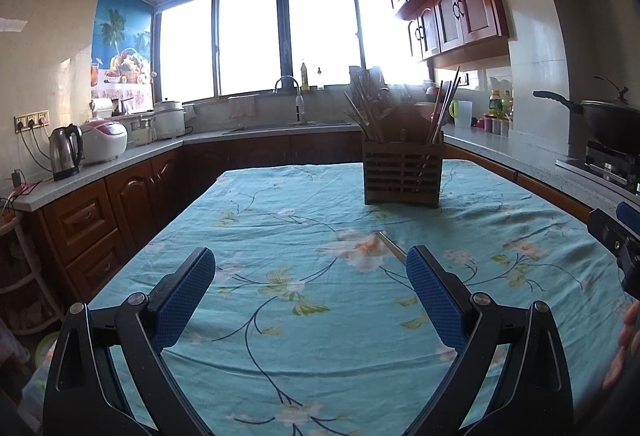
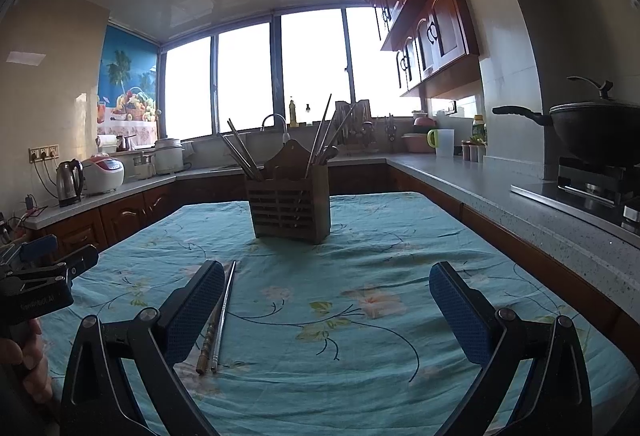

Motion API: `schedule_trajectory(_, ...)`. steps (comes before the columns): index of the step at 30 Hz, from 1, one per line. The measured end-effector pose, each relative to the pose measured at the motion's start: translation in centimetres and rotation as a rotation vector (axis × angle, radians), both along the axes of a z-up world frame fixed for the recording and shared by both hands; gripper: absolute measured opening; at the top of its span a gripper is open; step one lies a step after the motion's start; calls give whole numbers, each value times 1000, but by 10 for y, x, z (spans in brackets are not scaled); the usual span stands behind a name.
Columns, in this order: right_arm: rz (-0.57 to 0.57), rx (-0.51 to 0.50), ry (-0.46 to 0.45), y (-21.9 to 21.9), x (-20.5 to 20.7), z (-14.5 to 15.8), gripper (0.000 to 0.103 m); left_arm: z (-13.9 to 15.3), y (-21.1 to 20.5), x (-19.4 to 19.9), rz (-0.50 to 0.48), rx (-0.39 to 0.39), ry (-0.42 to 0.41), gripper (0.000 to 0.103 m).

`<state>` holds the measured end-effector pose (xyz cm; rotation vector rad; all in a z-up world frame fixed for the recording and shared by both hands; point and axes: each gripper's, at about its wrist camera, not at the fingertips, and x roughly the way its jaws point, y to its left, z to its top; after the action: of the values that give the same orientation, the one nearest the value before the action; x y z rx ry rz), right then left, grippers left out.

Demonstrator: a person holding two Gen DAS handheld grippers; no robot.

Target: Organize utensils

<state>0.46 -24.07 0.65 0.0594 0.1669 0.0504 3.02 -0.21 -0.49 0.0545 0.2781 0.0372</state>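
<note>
From the left wrist, the left gripper (image 1: 311, 278) has its jaws apart and empty, one chopstick tip (image 1: 390, 242) peeking at one o'clock before the holder (image 1: 403, 175); from the right wrist, the right gripper (image 2: 326, 292), jaws likewise apart, has the chopsticks (image 2: 220, 320) at nine o'clock on the desk (image 2: 400, 248), long axis toward twelve, nearer it.
</note>
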Motion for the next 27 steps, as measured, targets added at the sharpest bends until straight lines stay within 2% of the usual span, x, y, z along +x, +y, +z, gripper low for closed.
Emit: schedule_trajectory(27,-1,13,2,0,-2,3,103,-1,-3,-2,15,8,-3,99)
